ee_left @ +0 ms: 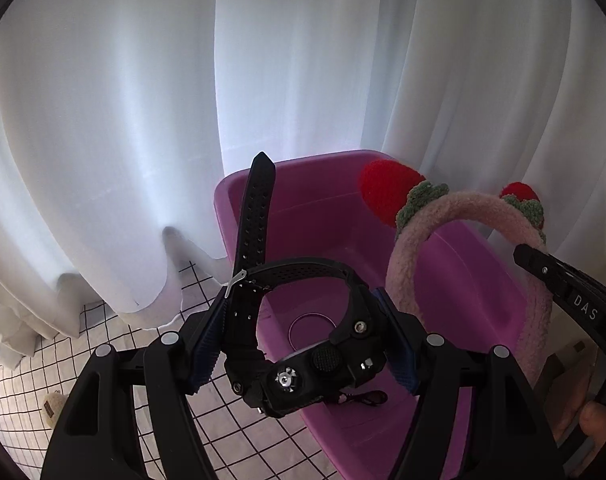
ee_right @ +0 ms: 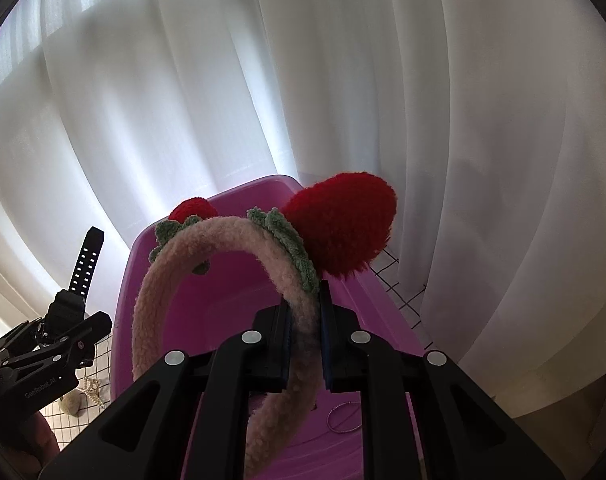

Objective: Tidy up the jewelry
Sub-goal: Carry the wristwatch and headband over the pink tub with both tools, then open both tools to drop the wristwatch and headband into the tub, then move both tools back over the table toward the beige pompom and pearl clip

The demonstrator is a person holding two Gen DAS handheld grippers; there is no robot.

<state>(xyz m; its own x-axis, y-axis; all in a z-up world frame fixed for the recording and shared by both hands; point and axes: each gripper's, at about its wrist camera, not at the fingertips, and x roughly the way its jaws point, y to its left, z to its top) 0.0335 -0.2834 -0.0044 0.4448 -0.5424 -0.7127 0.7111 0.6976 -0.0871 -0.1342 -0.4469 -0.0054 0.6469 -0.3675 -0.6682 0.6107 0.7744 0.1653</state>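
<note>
Left gripper (ee_left: 303,336): clamped on the black watch (ee_left: 303,344), held above the near end of the purple bin (ee_left: 319,208); loose strap end sticking up toward the far rim.
Right gripper (ee_right: 305,344): closed on the band of the pink fuzzy headband (ee_right: 159,288), raised over the bin, red strawberry pom-poms (ee_right: 343,224) at the far top.
Bin contents: thin metal ring (ee_right: 345,418) on the floor, near right.
Surroundings: white curtain (ee_left: 143,120) behind; gridded cloth (ee_left: 19,400) beneath; pearl hair clip (ee_right: 93,394) and beige fuzzy piece (ee_right: 71,404) lying left of the bin.
</note>
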